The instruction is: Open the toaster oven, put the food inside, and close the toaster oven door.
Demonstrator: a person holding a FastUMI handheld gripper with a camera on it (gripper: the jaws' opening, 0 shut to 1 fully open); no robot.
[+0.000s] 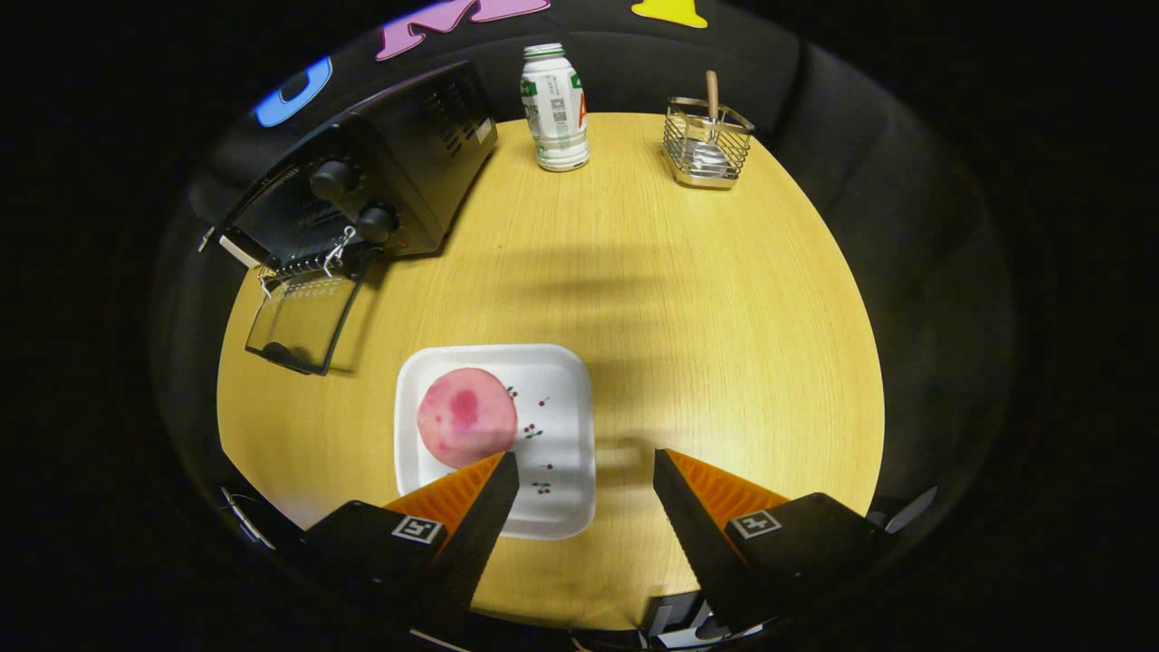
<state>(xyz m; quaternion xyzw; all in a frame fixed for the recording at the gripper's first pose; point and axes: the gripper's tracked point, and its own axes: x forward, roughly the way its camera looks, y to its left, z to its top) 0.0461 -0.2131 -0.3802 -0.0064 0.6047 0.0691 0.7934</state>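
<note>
The oven point(362, 195) is found at far left, its door point(299, 321) already dropped open onto the table point(706, 299). The food point(466, 417) is seen on a plate point(561, 426), just ahead of the left finger and off the gripper's point(586, 471) centreline. The fingers are held wide apart, with nothing gripped. A leftward shift is judged necessary before closing.

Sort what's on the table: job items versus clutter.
Job: toaster oven with door already down; pink food on white plate; open gripper, holding nothing.

Clutter: bottle; wire basket with a wooden-handled utensil.
</note>
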